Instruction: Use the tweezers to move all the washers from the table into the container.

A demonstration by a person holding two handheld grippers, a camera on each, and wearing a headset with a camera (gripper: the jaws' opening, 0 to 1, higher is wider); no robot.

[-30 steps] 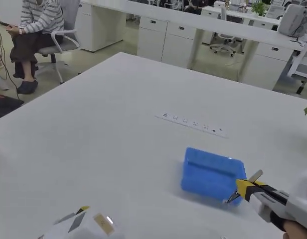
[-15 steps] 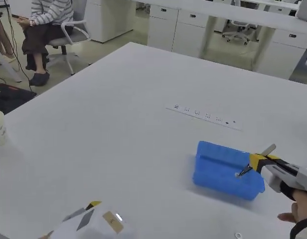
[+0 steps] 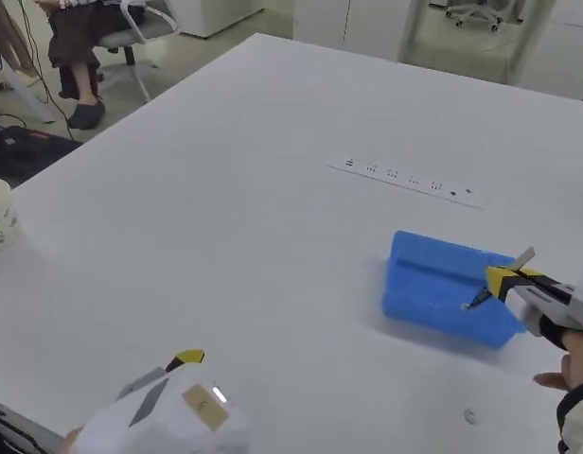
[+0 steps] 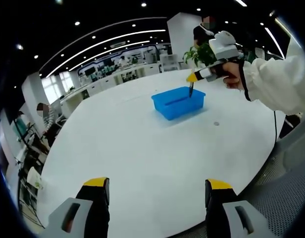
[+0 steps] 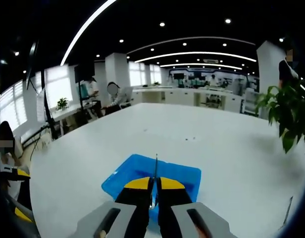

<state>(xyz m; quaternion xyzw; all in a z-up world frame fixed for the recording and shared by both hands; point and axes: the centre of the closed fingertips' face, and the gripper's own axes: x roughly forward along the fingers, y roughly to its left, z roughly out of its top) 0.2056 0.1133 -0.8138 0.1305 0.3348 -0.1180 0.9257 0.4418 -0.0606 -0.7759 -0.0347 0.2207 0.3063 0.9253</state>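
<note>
Blue plastic makes up the container (image 3: 429, 320), a shallow rectangular tray with low straight walls, sitting on the smooth, matte white table (image 3: 225, 236). The right gripper (image 5: 153, 183) is clenched on the tweezers (image 5: 155, 166), a thin dark metal pair whose fine points reach down over the container's open top, near its side closest to the person. The step in hand looks like the drop-off. The tips are too small to show whether a washer sits between them, so that is only probable.

One washer (image 3: 470, 416), a tiny flat grey ring, lies on the table just in front of the container on the person's side, apart from its wall. The next move would be to lift the tweezers clear of the rim, bring the points down to that ring and pinch its thin edge. That is a fiddly pick, since it lies flat on a slick surface.

The left gripper (image 4: 157, 191) is released, its yellow-tipped jaws wide apart and empty, well away from the container on the person's left. A slim white power strip (image 3: 405, 179) lies flush in the table beyond the container.
</note>
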